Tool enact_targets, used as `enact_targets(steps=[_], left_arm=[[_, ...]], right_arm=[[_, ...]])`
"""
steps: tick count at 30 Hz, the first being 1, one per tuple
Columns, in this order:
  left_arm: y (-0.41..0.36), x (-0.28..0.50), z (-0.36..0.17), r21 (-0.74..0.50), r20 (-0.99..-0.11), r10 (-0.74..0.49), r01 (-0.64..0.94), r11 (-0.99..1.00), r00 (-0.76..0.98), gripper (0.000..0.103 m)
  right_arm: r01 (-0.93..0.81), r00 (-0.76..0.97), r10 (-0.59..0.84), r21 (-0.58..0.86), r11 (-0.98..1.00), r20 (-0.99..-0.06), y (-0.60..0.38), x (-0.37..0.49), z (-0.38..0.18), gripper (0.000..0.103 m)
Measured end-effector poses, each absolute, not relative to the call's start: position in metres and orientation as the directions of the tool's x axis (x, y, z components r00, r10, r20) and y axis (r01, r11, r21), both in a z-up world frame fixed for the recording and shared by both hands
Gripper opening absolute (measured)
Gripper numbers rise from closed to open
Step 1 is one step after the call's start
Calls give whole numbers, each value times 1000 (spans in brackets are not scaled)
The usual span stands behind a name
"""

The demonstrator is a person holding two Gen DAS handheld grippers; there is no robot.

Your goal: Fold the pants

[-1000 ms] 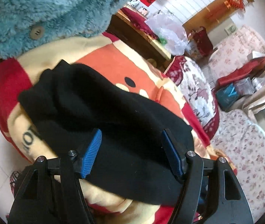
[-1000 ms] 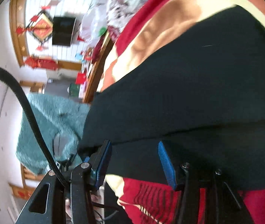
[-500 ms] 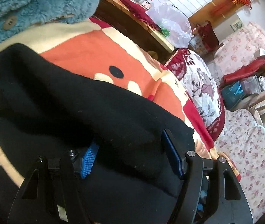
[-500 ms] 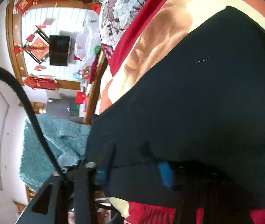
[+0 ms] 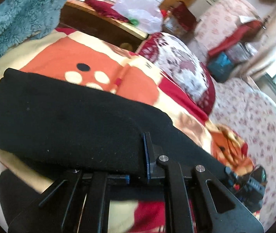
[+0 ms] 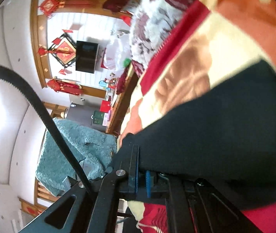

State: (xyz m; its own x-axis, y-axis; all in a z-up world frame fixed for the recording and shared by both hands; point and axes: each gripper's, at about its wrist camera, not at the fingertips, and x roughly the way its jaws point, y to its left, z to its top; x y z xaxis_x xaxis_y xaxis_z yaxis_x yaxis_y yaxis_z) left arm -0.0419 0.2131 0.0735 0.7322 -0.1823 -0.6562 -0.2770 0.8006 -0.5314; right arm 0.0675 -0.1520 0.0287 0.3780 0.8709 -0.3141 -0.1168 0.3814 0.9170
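Left hand-held gripper (image 5: 146, 155) and right hand-held gripper (image 6: 138, 167) had just clamped shut on black pants (image 5: 70, 116) over my blanket (image 5: 60, 58).

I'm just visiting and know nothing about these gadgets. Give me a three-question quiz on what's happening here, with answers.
1. True or false: the left gripper is shut on the black pants.
2. What lies under the pants? A) a bare wooden floor B) an orange, cream and red blanket C) a glass table
3. Fill in: the fluffy garment beyond the blanket is ____ in colour.

Key: 1 true, and the right gripper also pinches the pants' edge; 2 B; 3 teal.
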Motion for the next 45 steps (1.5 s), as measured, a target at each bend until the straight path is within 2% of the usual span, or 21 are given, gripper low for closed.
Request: enact_targets(steps=[2, 5, 8, 9, 10, 12, 15, 18, 21, 27, 32, 40, 43, 45], left_arm=[[204, -51, 62, -518, -679, -200, -268, 812, 706, 10], [202, -55, 35, -514, -712, -210, -295, 806, 670, 10], [203, -59, 38, -520, -694, -206, -283, 806, 689, 11], [203, -59, 41, -512, -699, -202, -282, 812, 686, 15], [203, -61, 44, -497, -703, -192, -280, 821, 685, 23], [205, -68, 49, -466, -706, -165, -277, 840, 689, 33], [219, -84, 52, -464, -708, -152, -292, 836, 690, 35], [247, -104, 48, -525, -687, -147, -347, 777, 711, 43], [276, -118, 44, -593, -657, -134, -398, 700, 742, 43], [316, -131, 41, -606, -658, -61, -479, 635, 751, 43], [338, -135, 36, -619, -657, -38, -511, 596, 753, 43], [348, -134, 31, -612, -672, -32, -530, 587, 740, 43], [353, -135, 30, -612, -675, -34, -533, 584, 737, 43], [356, -137, 31, -618, -670, -30, -534, 577, 742, 43]], right_arm=[[-125, 373, 865, 905, 406, -336, -160, 57, 32, 5], [-113, 362, 830, 864, 491, -424, -171, 41, 22, 5], [-47, 275, 771, 793, 607, -574, -167, 40, -6, 8], [-29, 240, 764, 782, 622, -599, -165, 40, -12, 10], [-26, 235, 772, 790, 612, -590, -167, 40, -12, 11], [-66, 225, 755, 764, 642, -616, -166, 40, -1, 15], [-128, 171, 744, 735, 666, -645, -162, 32, 12, 25], [-187, 80, 766, 745, 640, -638, -159, 19, 23, 33], [-276, 7, 781, 749, 602, -625, -143, 7, 31, 33], [-523, -125, 795, 720, 455, -593, -49, 13, 62, 33], [-733, -172, 744, 588, 341, -645, 64, 26, 80, 33], [-900, -112, 636, 349, 261, -763, 206, 58, 63, 34], [-936, -85, 576, 264, 235, -813, 252, 67, 47, 47], [-947, -87, 557, 241, 210, -826, 278, 73, 39, 47]])
